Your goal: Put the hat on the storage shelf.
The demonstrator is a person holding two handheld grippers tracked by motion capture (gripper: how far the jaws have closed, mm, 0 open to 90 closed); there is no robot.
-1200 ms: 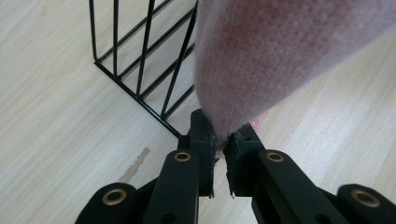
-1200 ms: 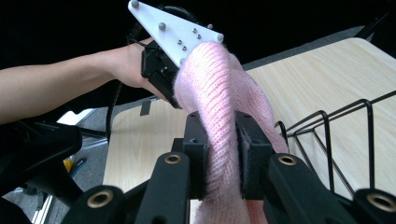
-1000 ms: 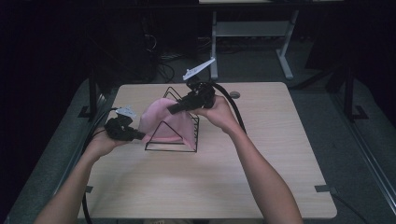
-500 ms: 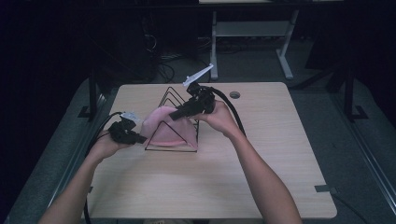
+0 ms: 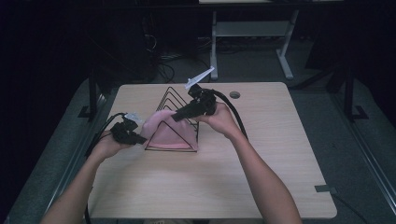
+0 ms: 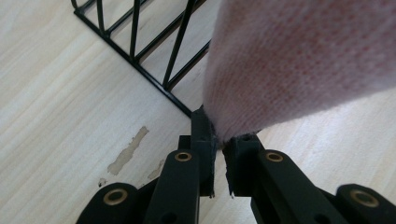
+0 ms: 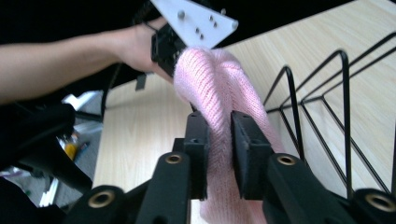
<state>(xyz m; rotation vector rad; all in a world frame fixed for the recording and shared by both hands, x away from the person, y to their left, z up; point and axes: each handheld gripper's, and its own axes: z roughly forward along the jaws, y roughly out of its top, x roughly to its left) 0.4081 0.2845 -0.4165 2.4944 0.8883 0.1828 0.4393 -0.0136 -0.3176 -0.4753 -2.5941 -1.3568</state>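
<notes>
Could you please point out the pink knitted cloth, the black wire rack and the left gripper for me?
pink knitted cloth (image 5: 170, 133): high view, on the middle of its front face.
black wire rack (image 5: 172, 94): high view, on an upper wire triangle.
left gripper (image 6: 219, 140): left gripper view, between the fingertips pinching the cloth's edge.

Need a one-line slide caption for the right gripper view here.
Right hand-held gripper pinches a fold of pink knit cloth beside the black wire rack, the left hand-held gripper holding its far end.
</notes>
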